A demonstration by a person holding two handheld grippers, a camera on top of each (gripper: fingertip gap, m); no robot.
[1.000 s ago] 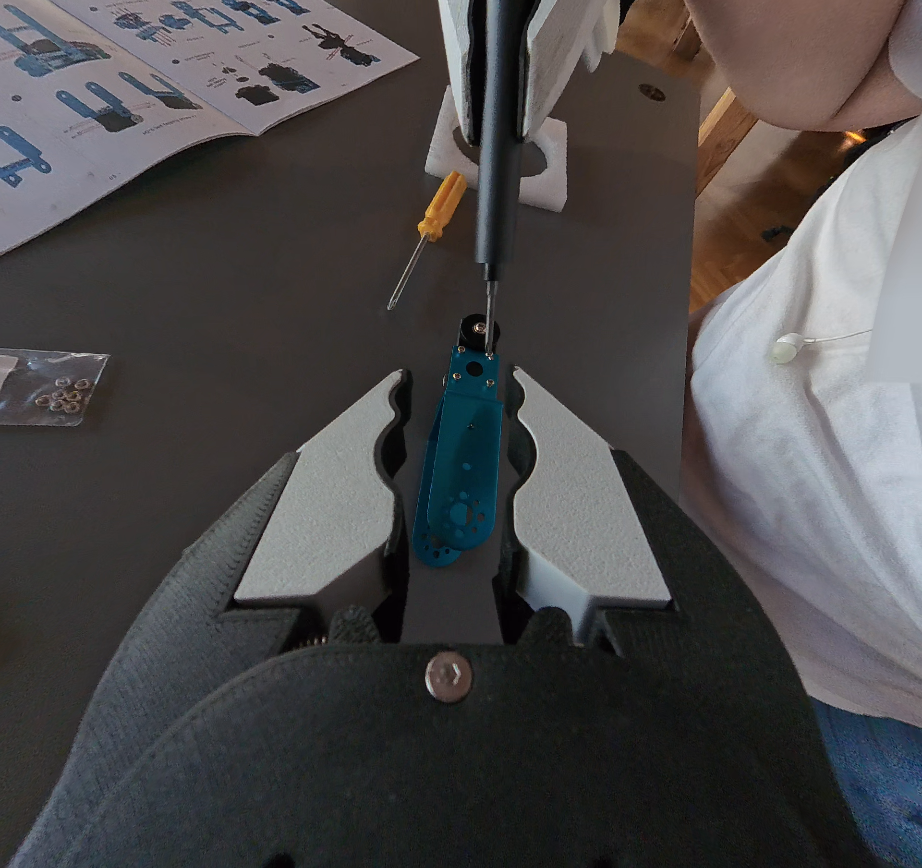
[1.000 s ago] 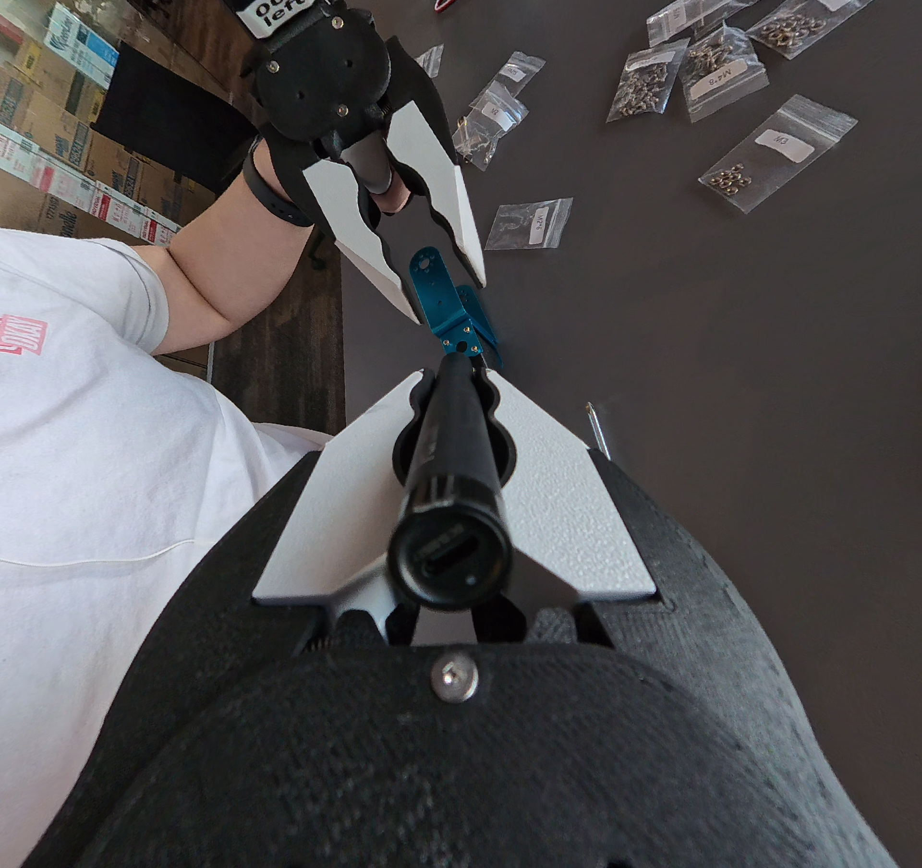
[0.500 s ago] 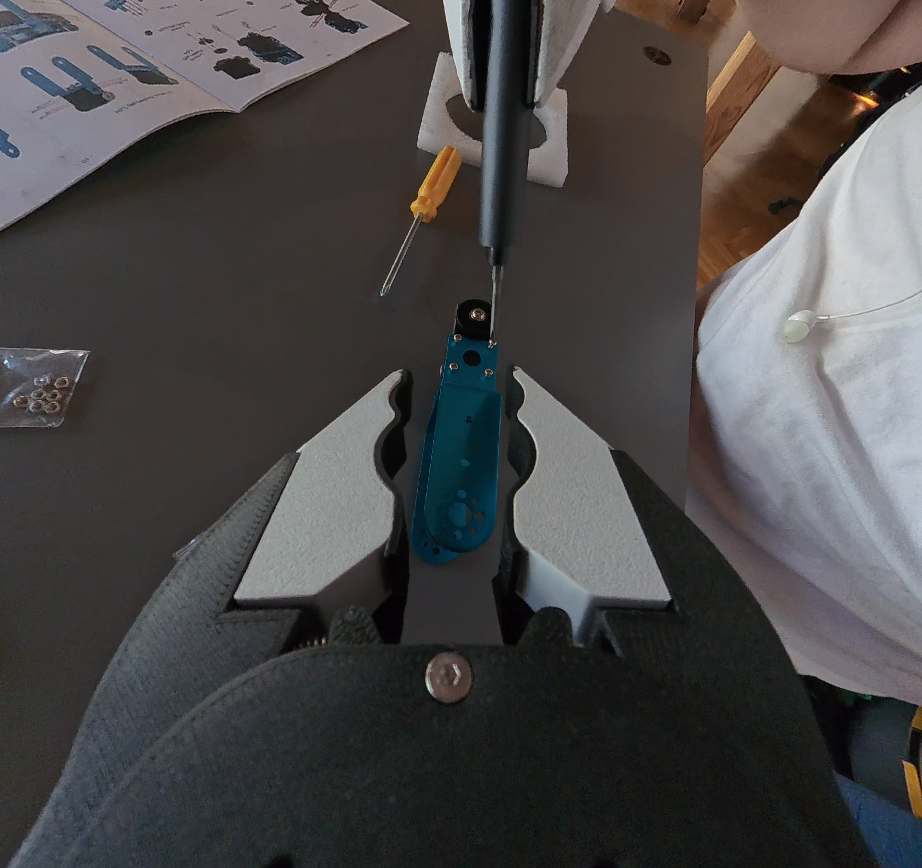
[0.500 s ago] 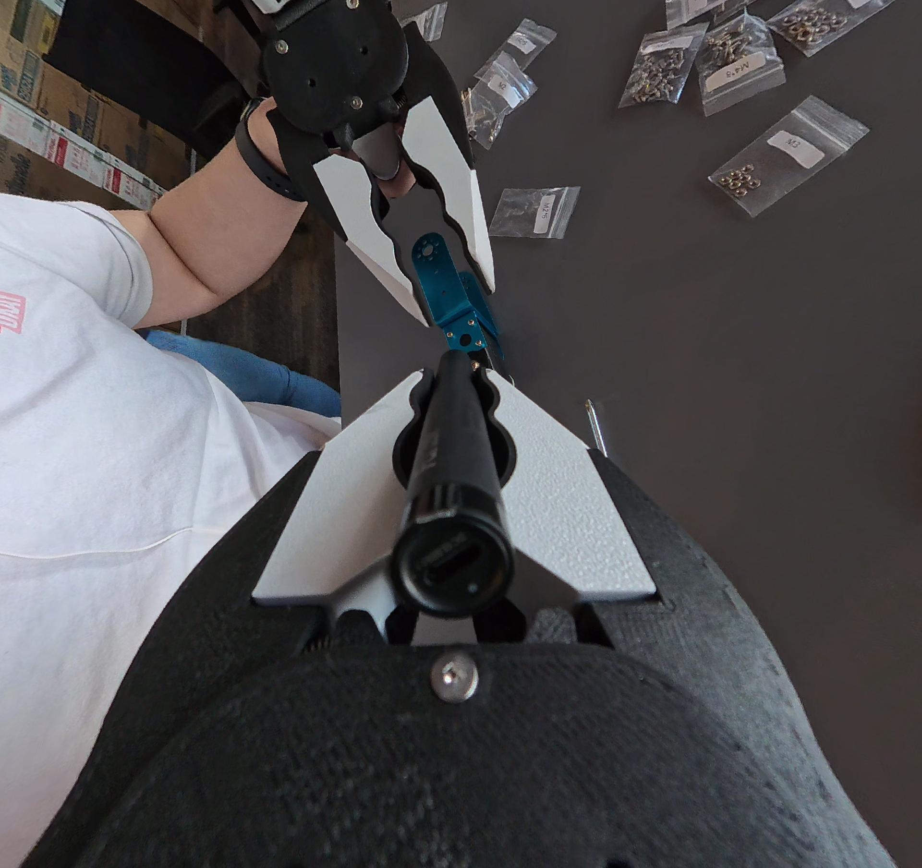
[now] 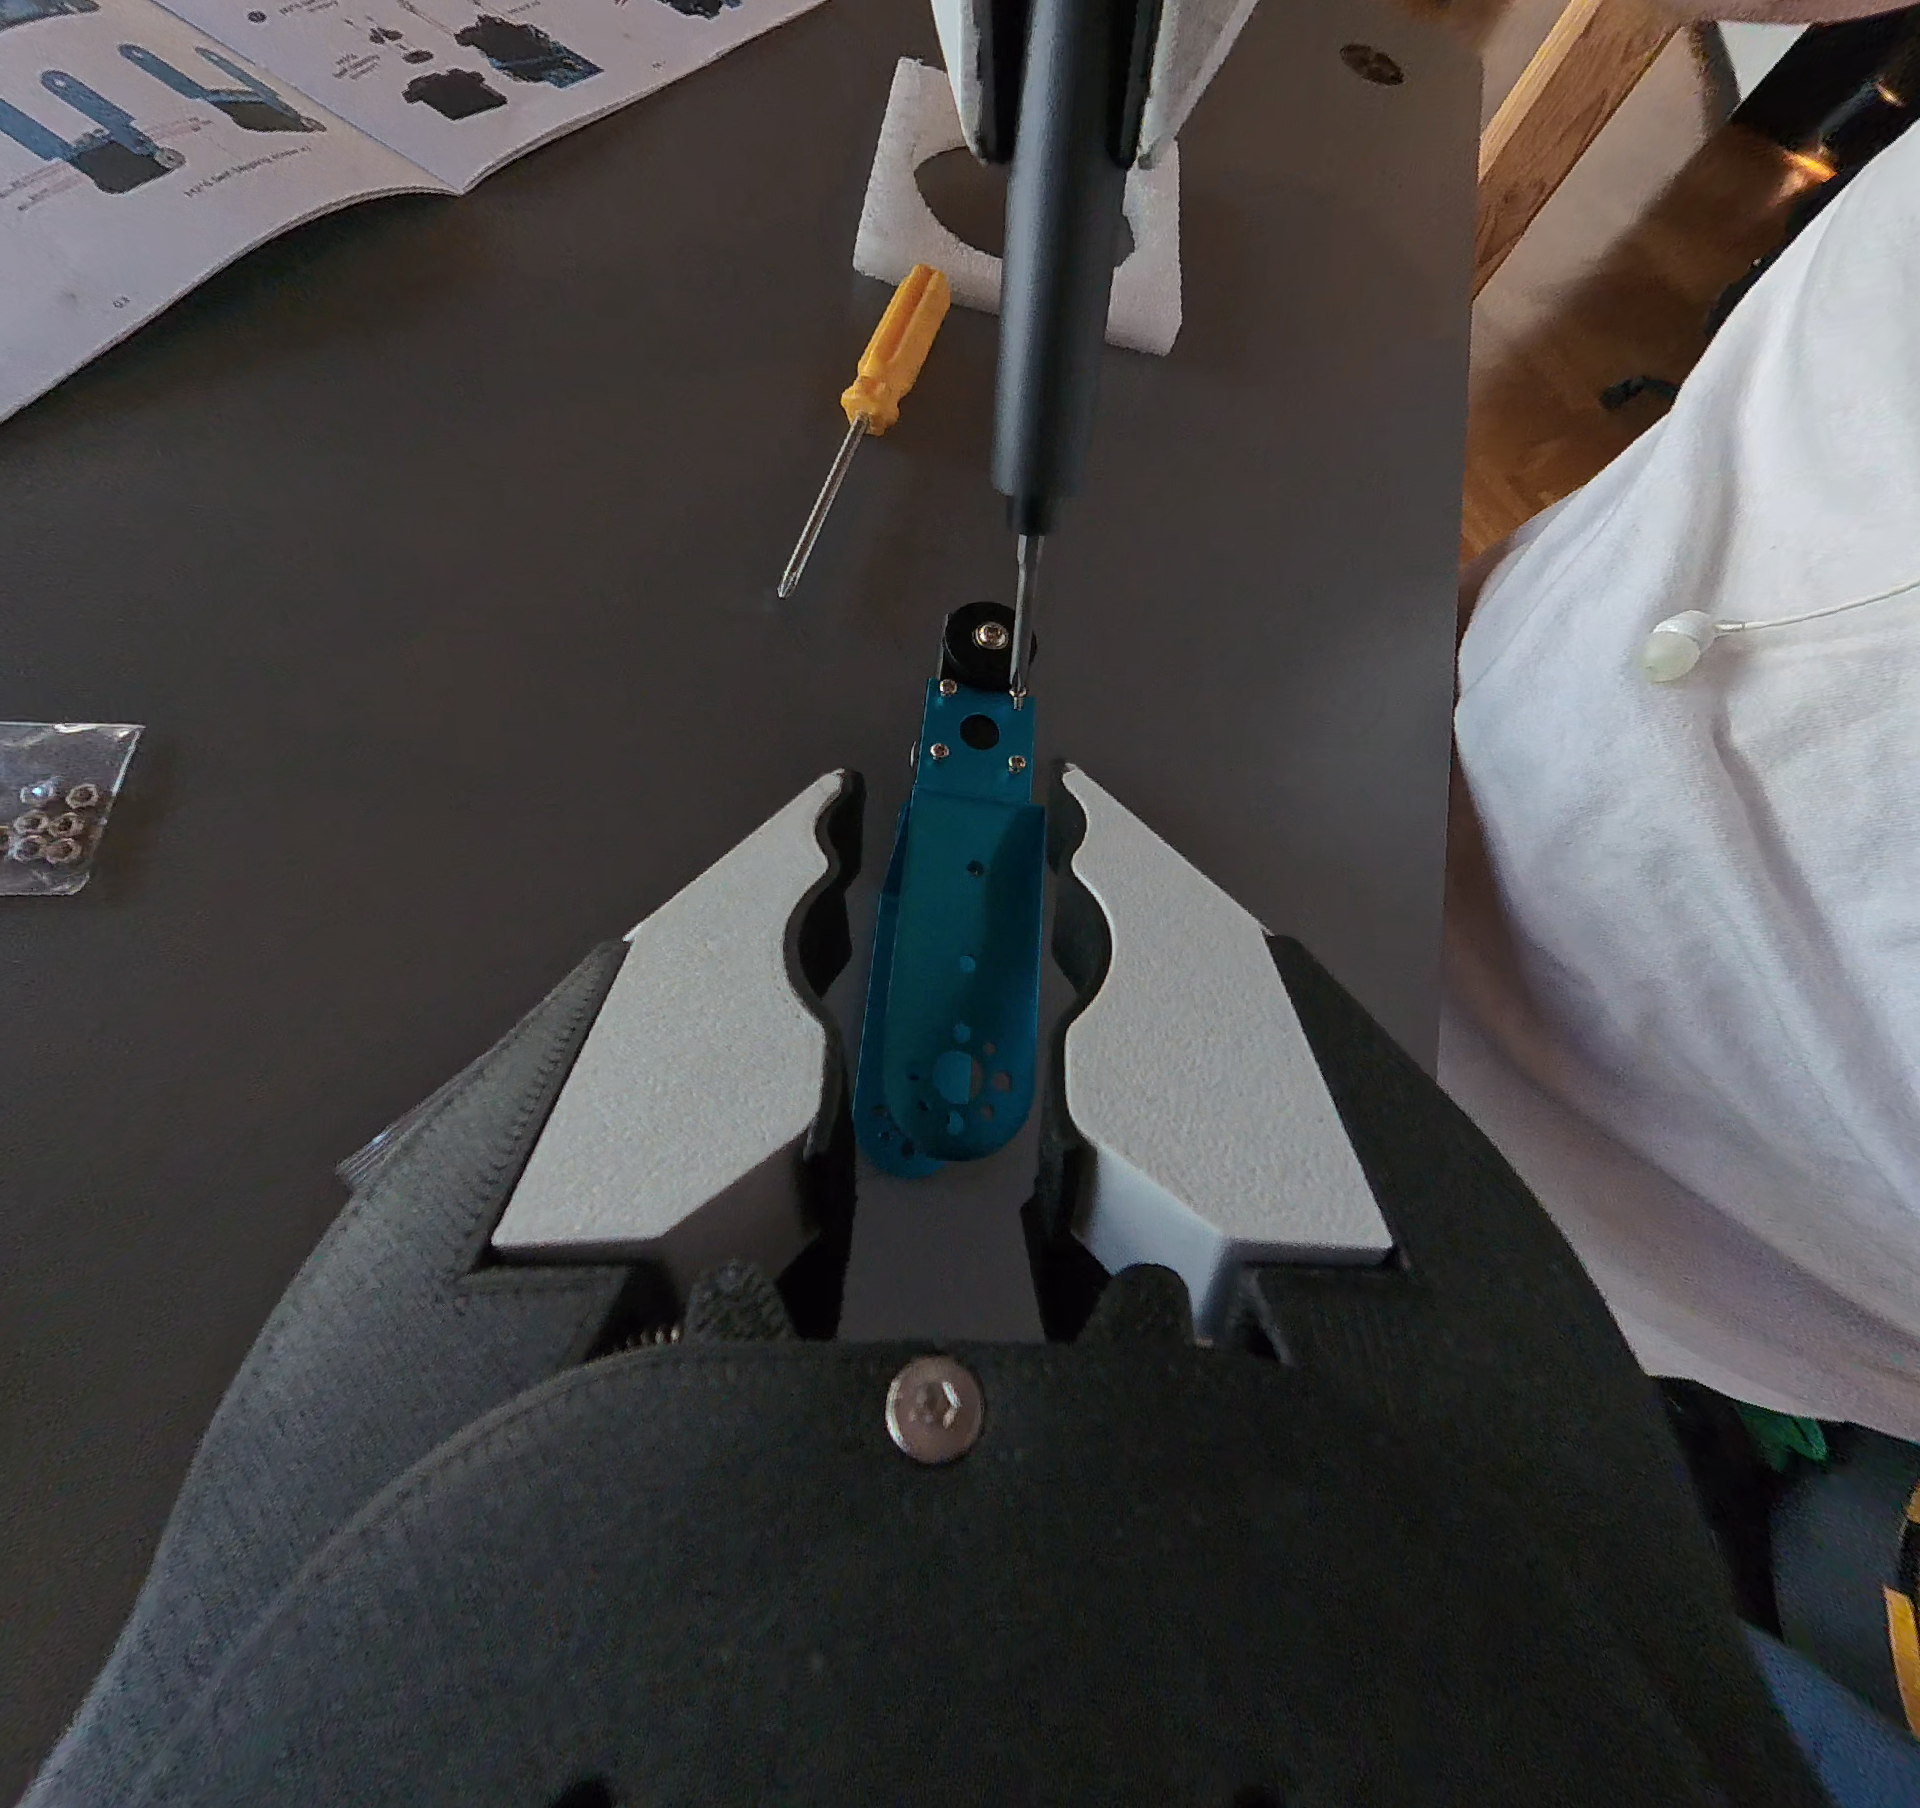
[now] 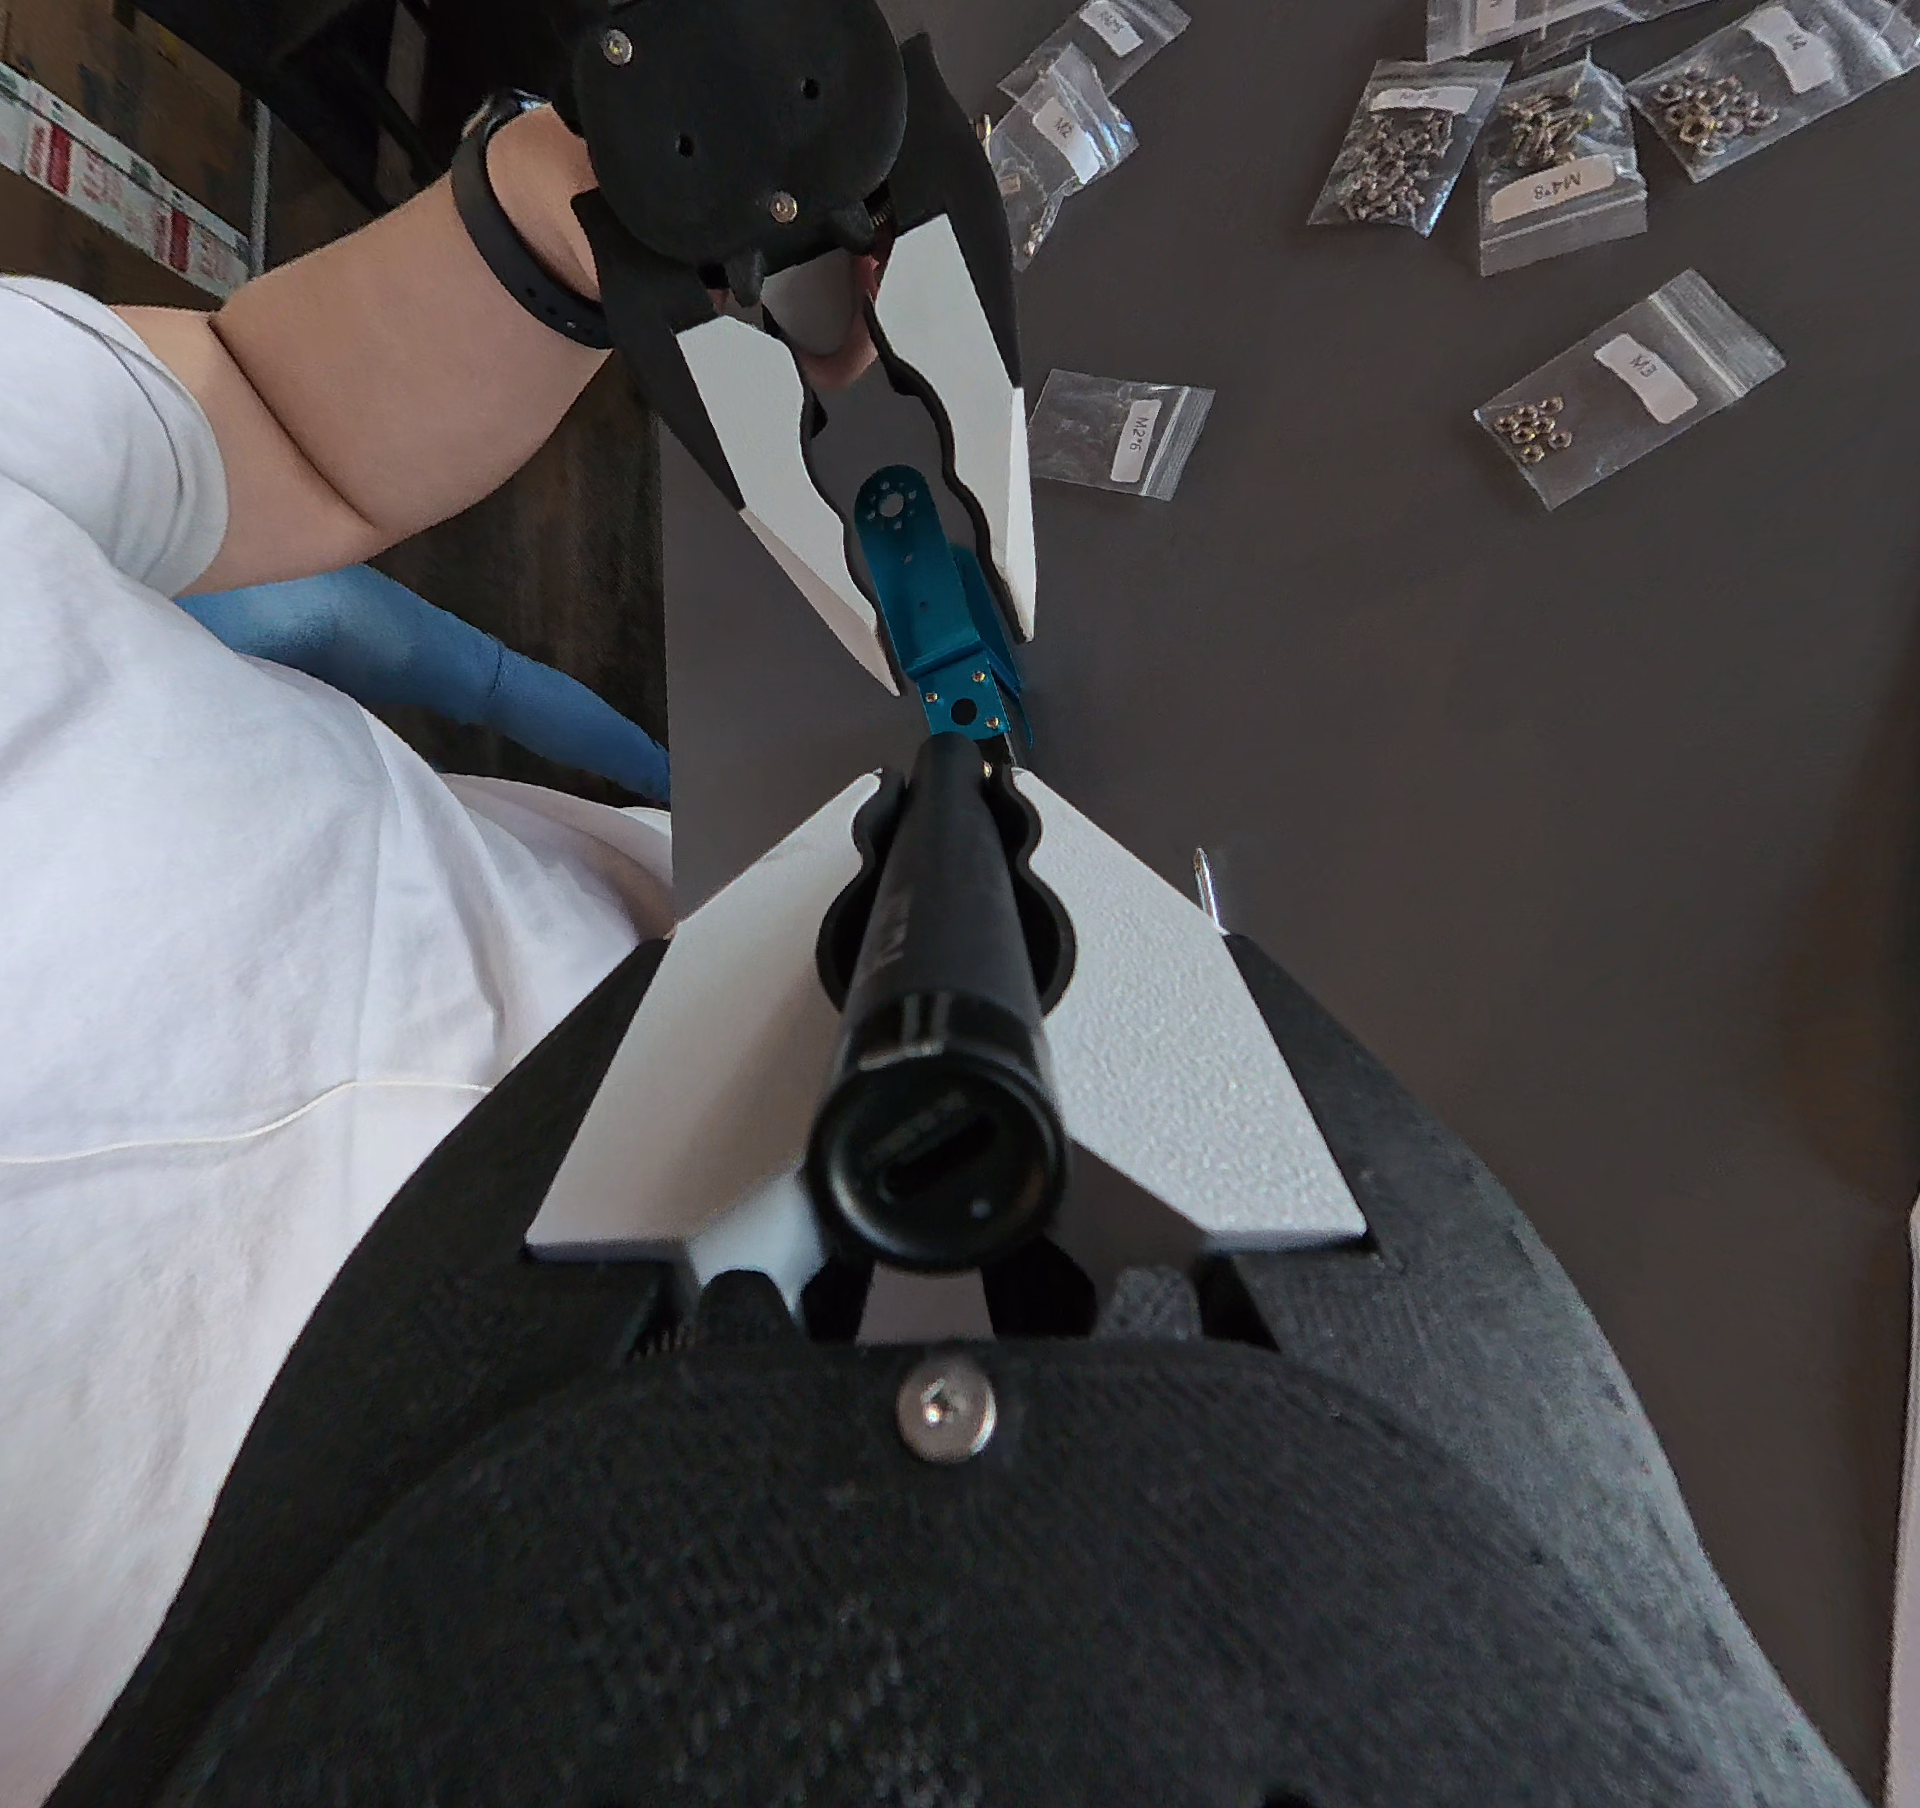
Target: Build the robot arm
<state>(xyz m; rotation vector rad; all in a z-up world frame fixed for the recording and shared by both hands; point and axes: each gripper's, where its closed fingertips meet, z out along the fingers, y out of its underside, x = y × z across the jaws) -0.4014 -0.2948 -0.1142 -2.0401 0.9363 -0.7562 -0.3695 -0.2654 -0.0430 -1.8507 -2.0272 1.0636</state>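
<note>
- Dark grey table (image 5: 520,511) fills both my wrist views, with its right edge close to a person in a white shirt (image 5: 1662,823) and wooden floor beyond.
- My left gripper (image 5: 953,773) has its jaws drawn in on a blue bracket (image 5: 961,979). The white fingers sit against its two long sides as far as I can see, and the bracket lies flat on the table between them.
- The bracket's far end pokes out past the fingertips. It carries four small screws round a hole and meets a black round part (image 5: 977,631) just beyond.
- My right gripper (image 6: 948,773) is clamped on a black driver (image 6: 945,927), which lies in the round notch between the fingers.
- From the left wrist view the driver (image 5: 1044,304) comes down from the far side, and its thin bit sits on the far right screw (image 5: 1018,696) of the bracket.
- A yellow screwdriver (image 5: 883,356) lies loose on the table just left of the driver, touching nothing I hold.
- White foam (image 5: 894,200) sits farther off behind it, and an open booklet (image 5: 312,44) lies far left.
- A clear bag of nuts (image 5: 52,813) rests at the left edge, well apart from the bracket.
- More labelled bags (image 6: 1621,387) are scattered across the table in the right wrist view.
</note>
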